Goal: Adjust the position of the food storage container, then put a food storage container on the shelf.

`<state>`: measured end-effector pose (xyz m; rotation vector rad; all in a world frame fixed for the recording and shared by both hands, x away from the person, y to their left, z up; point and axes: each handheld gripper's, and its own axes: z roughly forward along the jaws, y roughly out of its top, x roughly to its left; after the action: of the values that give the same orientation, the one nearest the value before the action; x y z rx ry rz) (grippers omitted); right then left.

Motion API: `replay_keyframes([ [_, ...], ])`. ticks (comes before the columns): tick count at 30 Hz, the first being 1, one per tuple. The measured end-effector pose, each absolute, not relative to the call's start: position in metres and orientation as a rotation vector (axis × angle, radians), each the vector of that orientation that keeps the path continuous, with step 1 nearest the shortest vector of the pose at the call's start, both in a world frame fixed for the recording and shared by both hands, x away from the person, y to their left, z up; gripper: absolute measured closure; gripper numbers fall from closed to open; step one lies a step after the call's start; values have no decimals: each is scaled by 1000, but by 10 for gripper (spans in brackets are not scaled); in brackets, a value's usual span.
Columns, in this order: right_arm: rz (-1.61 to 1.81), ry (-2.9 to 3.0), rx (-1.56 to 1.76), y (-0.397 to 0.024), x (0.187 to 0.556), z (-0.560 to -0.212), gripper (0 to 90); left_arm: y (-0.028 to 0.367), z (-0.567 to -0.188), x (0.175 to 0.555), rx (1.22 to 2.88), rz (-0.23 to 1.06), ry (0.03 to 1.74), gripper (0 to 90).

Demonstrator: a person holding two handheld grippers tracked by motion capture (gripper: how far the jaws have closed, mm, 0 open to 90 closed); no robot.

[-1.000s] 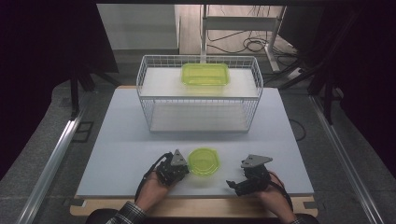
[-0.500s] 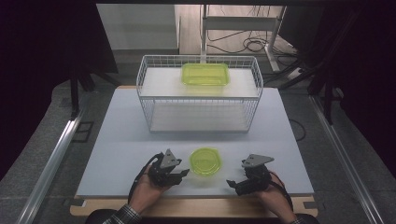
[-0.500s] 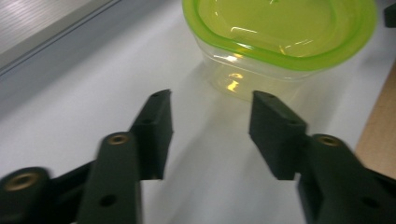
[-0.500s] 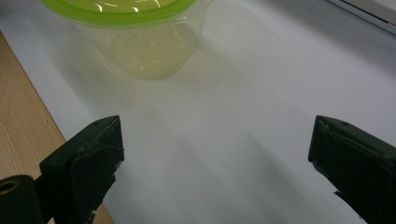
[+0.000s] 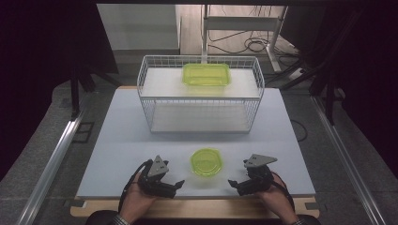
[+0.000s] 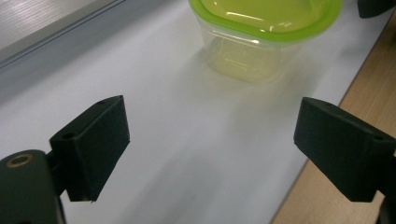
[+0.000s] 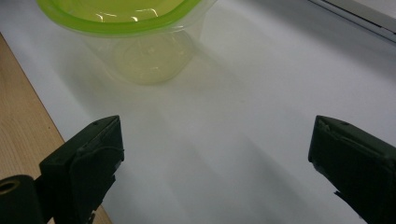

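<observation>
A small round clear plastic container with a lime-green lid (image 5: 206, 162) stands upright on the white table (image 5: 122, 140), near the front edge and between the two hand-held tools. Neither touches it.

The left tool (image 5: 174, 184) lies low over the table to the container's left, a little nearer the front edge, pointing toward it. Its jaws have just been opening and now stand wide apart with nothing between them; in the left gripper view the black pads (image 6: 93, 144) frame bare table, with the container (image 6: 261, 32) ahead of them, out of their reach. The person's left hand (image 5: 136, 199) holds it from below.

The right tool (image 5: 233, 183) sits to the container's right, also close to the front edge and aimed at the container. Its jaws are spread wide and empty too; in the right gripper view the container (image 7: 135, 37) stands beyond the pads (image 7: 88, 163), toward the upper left, beside the wooden strip (image 7: 23, 130) bordering the table. The right hand (image 5: 274, 197) grips it.

Farther back on the table stands a white wire basket rack (image 5: 199, 101). On its upper shelf rests a rectangular lime-green plastic container (image 5: 206, 75), well apart from the round one.
</observation>
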<state>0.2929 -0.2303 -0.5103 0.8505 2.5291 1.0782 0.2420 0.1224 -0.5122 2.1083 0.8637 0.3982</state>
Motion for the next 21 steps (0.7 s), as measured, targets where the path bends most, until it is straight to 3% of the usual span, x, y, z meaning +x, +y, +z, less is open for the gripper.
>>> replay_keyframes([
  [6, 1087, 2528, 849, -230, 293, -511, 36, 125, -515, 230, 2141, 487, 844, 37],
  [21, 1168, 2480, 919, -236, 296, -508, 20, 130, -517, 228, 2130, 540, 830, 19],
])
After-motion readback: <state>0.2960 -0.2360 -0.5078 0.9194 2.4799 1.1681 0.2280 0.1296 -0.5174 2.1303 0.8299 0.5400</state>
